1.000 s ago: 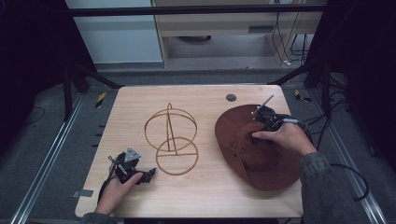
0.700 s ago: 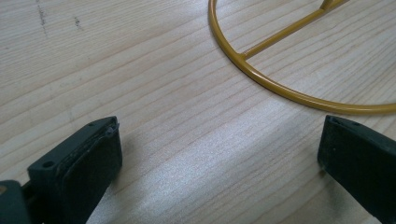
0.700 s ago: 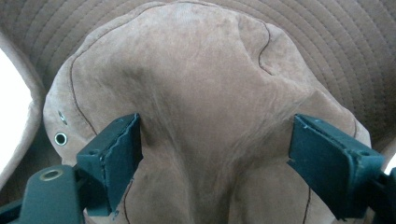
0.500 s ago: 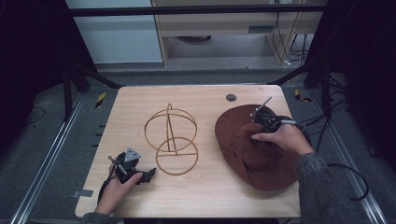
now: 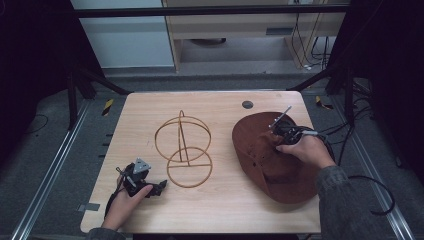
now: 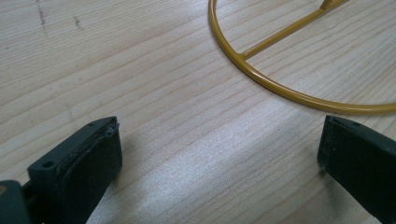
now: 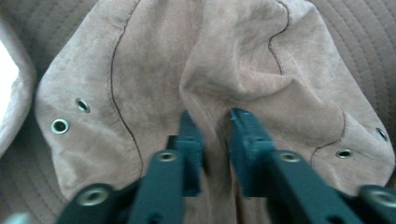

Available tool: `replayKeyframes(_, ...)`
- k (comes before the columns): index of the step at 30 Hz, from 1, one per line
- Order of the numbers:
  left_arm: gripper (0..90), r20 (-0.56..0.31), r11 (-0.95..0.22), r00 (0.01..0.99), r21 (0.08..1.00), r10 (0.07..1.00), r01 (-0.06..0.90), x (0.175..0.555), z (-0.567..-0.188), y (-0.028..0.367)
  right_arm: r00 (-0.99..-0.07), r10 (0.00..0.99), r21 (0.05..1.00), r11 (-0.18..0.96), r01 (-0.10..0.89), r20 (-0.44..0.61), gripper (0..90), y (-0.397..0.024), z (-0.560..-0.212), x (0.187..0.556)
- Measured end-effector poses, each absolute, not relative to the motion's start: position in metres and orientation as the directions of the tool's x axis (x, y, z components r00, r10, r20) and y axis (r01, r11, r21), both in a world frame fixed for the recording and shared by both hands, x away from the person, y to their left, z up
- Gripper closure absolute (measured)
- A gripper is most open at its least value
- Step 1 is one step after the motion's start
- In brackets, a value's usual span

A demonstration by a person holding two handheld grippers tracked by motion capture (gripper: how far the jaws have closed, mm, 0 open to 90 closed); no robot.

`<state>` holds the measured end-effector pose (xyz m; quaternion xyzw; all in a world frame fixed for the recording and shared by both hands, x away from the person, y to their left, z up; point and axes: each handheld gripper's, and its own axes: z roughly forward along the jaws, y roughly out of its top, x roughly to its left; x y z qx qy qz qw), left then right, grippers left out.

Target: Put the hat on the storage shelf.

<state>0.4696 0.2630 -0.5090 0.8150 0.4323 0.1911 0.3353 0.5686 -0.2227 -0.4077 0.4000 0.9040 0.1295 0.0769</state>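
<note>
A brown suede hat lies on the right side of the wooden table. My right gripper rests on its crown, and in the right gripper view its jaws are shut on a raised fold of the crown, between rows of metal eyelets. A gold wire hat stand stands at the table's middle. My left gripper rests on the table near the front left, just left of the stand's round base ring. Its jaws stand wide open on bare wood.
A small dark round disc sits near the table's far edge. Cables trail off the right side of the table. Beyond the far edge are a floor and a low shelf.
</note>
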Motion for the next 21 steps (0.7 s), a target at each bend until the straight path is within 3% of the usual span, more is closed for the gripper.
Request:
replayKeyframes(4, 0.0, 0.022, -0.402, 0.553, 0.712, 0.833, 0.576, 0.47, -0.509, 0.263, -0.677, 0.736, 0.309, 0.647, 0.697, -0.014, 87.9, -0.224, -0.406, 0.569)
replayKeyframes(11, 0.0, 0.02, -0.399, 0.552, 0.713, 0.834, 0.576, 0.47, -0.509, 0.263, -0.675, 0.737, 0.358, 0.619, 0.699, 0.042, 89.4, -0.233, -0.391, 0.566)
replayKeyframes(21, 0.0, 0.016, -0.394, 0.549, 0.715, 0.835, 0.578, 0.469, -0.509, 0.263, -0.695, 0.718, 0.398, 0.627, 0.67, 0.038, 89.5, -0.238, -0.362, 0.556)
